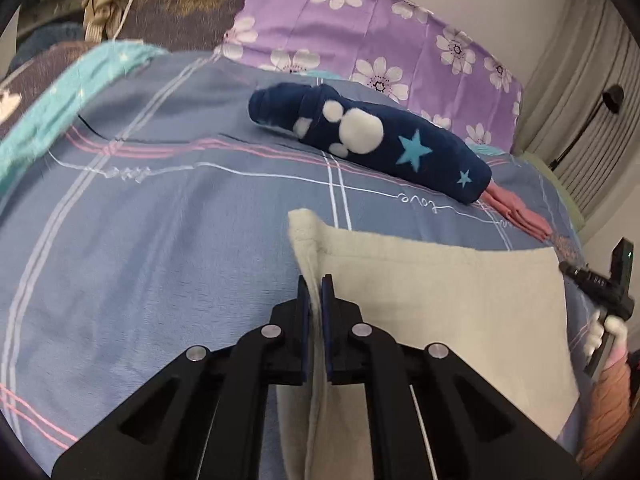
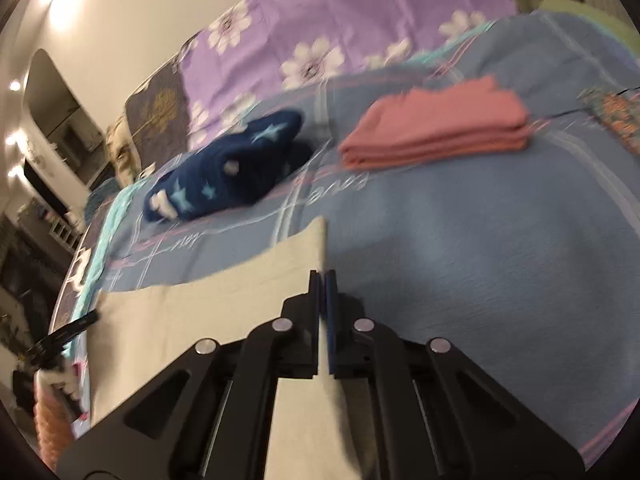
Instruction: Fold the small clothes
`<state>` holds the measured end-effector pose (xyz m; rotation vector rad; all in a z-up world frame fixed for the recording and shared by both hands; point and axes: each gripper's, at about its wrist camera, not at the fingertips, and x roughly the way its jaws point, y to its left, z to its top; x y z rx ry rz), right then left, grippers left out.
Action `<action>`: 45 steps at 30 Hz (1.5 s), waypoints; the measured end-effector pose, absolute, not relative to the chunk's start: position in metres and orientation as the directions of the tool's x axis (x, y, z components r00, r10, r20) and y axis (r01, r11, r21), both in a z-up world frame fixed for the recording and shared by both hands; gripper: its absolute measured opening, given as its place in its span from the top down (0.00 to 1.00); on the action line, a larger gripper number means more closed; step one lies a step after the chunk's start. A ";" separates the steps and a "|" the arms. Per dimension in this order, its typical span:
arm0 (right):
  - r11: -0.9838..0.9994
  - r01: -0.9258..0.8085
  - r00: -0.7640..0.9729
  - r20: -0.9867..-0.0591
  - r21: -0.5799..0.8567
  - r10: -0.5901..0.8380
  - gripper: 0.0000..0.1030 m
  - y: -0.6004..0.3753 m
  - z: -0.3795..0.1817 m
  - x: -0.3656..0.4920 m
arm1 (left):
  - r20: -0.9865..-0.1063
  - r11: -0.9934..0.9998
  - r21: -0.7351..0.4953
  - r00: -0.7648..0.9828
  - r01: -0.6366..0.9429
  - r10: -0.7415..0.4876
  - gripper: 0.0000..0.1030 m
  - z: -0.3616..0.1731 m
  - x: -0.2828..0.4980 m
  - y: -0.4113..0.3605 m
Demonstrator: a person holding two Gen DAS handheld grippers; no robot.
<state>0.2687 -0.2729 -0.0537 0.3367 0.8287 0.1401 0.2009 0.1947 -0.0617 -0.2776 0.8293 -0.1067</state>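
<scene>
My left gripper (image 1: 316,284) is pinched tight on the left edge of the cream cloth (image 1: 440,300), low and centre in frame; my right gripper (image 2: 323,280) is clamped on its opposite edge. The cloth lies spread on the blue bedsheet (image 1: 140,240). To fold well, I judge I should lift both edges level, keep it taut, and lay edge on edge, clear of the navy star garment (image 1: 372,140) and pink folded pile (image 2: 436,128).

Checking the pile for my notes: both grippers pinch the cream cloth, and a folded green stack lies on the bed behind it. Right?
Not quite: the folded stack is pink, not green, as the right wrist view shows. Both the left gripper and right gripper do pinch the cream cloth.
</scene>
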 end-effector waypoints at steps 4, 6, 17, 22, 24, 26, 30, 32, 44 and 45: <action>0.924 -0.022 0.649 -0.697 0.381 0.303 0.70 -0.281 -0.056 0.241 | -0.718 0.962 -0.269 0.675 -0.042 -0.171 0.60 -0.055 0.157 0.211; 0.934 -0.059 0.655 -0.692 0.352 0.302 0.69 -0.278 -0.055 0.220 | -0.705 0.966 -0.256 0.690 -0.037 -0.160 0.57 -0.052 0.122 0.217; 0.902 -0.370 0.602 -0.682 0.225 0.417 0.59 -0.190 -0.040 0.109 | -0.724 0.954 -0.262 0.625 0.145 -0.294 0.57 -0.079 -0.020 0.178; 0.801 -0.560 0.525 -0.657 0.211 0.541 0.53 -0.124 -0.025 0.079 | -0.740 0.972 -0.123 0.634 0.200 -0.224 0.92 -0.096 -0.015 0.149; 0.786 -0.581 0.508 -0.660 0.212 0.553 0.52 -0.111 -0.023 0.069 | -0.754 0.981 -0.047 0.638 0.188 -0.158 0.95 -0.097 -0.012 0.146; 0.792 -0.572 0.510 -0.664 0.214 0.548 0.52 -0.112 -0.023 0.064 | -0.730 0.986 0.042 0.678 0.164 -0.082 0.96 -0.085 -0.017 0.150; 0.838 -0.486 0.535 -0.674 0.248 0.510 0.51 -0.138 -0.030 0.061 | -0.719 0.981 0.156 0.694 0.114 0.034 1.00 -0.077 -0.027 0.165; 0.862 -0.423 0.545 -0.681 0.279 0.488 0.51 -0.158 -0.038 0.061 | -0.729 0.989 0.137 0.682 0.060 0.060 1.00 -0.079 -0.030 0.180; 0.912 -0.149 0.648 -0.659 0.382 0.382 0.53 -0.265 -0.051 0.047 | -0.632 0.894 -0.146 0.655 0.423 -0.413 0.70 -0.043 0.014 0.047; 0.909 -0.144 0.647 -0.658 0.391 0.385 0.54 -0.270 -0.055 0.045 | -0.641 0.870 -0.145 0.626 0.470 -0.445 0.69 -0.045 0.021 0.023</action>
